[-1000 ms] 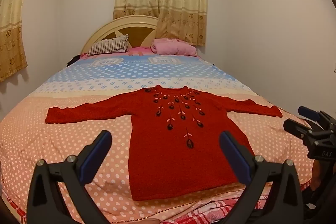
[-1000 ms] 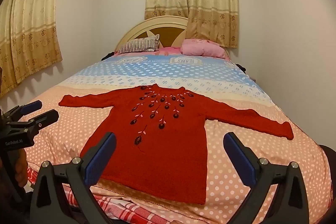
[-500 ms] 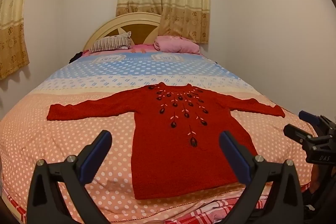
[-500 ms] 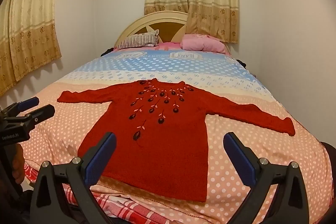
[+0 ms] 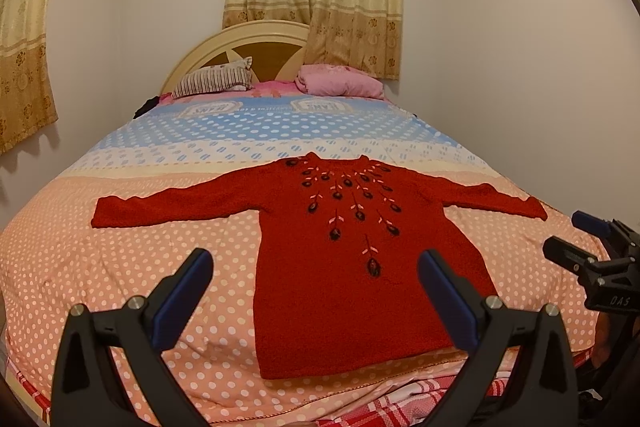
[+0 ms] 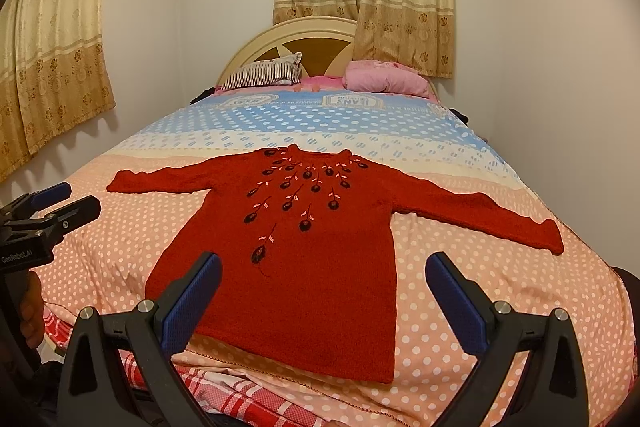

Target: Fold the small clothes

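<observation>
A small red sweater [image 5: 352,267] with dark embroidered flowers lies flat on the bed, front up, both sleeves spread out sideways; it also shows in the right wrist view [image 6: 296,267]. My left gripper [image 5: 316,291] is open and empty, held above the hem near the foot of the bed. My right gripper [image 6: 324,295] is open and empty, also above the hem. In the left wrist view the right gripper [image 5: 596,259] shows at the right edge. In the right wrist view the left gripper [image 6: 40,223] shows at the left edge.
The bed [image 5: 120,267] has a dotted pink and blue cover. A striped pillow [image 5: 216,83] and a pink pillow [image 5: 340,87] lie by the headboard [image 5: 244,43]. A red checked blanket [image 6: 224,395] hangs at the foot. Walls stand close on both sides.
Both grippers have risen and tipped a little, so the sweater sits lower and closer in each view. The sweater has not moved. Both grippers stay open.
</observation>
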Tool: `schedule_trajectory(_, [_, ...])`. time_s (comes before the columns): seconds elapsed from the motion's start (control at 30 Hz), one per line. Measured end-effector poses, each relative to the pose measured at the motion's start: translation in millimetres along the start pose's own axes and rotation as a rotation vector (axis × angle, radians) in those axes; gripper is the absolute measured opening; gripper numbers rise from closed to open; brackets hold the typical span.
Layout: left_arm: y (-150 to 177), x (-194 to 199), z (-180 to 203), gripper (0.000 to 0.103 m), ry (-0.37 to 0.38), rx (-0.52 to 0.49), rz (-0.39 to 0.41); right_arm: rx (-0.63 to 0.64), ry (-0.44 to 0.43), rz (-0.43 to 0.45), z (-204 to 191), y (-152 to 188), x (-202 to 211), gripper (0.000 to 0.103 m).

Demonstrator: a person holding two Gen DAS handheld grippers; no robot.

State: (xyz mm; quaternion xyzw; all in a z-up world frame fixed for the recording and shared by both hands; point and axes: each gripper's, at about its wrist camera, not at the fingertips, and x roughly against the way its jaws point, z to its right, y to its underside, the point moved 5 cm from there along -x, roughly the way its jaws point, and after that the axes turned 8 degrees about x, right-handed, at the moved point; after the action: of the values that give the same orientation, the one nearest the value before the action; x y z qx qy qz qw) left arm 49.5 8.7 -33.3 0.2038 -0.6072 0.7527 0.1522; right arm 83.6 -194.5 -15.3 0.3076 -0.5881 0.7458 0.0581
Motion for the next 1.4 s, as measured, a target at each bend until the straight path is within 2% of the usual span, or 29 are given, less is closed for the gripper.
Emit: schedule_trajectory(1.4, [3,-8,-13,0.103,-0.02,0.01,-0.023,-0.012,-0.005,-0.031,2,4,-9,0.102])
